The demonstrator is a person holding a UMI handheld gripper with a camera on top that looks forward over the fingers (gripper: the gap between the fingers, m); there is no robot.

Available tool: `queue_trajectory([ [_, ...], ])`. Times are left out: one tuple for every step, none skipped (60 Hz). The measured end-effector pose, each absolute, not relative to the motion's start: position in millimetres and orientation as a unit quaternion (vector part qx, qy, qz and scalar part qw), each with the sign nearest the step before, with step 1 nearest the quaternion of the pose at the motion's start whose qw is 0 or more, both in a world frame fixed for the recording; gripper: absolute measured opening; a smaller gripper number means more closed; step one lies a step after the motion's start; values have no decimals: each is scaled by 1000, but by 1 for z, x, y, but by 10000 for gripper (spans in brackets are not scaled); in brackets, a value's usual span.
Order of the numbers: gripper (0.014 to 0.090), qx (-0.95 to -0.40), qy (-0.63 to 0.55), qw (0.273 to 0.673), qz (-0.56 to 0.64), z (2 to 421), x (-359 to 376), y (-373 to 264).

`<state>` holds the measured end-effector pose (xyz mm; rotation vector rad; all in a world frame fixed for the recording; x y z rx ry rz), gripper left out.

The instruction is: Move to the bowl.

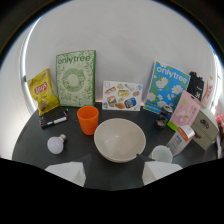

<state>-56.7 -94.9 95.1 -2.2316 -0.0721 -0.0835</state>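
Hovering low over the dark tabletop (35, 140), the tool (114, 172) is holding its white fingers wide apart, gripping nothing; the round cream ceramic bowl (119, 139) is sitting just ahead, centred between them, beside an orange plastic cup (88, 119).

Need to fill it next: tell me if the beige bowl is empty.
Empty: the round beige bowl stands upright, its bare inside visible, just ahead of the open gripper.

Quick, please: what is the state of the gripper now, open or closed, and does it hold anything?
Gripper: open, holding nothing; its two white fingertips stand apart, with the wide cream ceramic bowl just ahead of them on the dark table.
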Motion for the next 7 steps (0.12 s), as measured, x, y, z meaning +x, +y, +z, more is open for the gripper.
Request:
queue_trajectory([
  [860,-898,-29,438,-34,95,-56,-95],
  [860,-898,-29,438,-34,95,-56,-95],
  [859,-898,-30,438,-34,95,-56,-95],
  [860,-898,-30,438,-33,96,-56,-96],
  [858,-898,-30,437,-32,96,-57,-96],
  [860,-898,-29,437,-31,96,-57,-96],
  [861,-898,-29,438,-30,95,-56,-96],
])
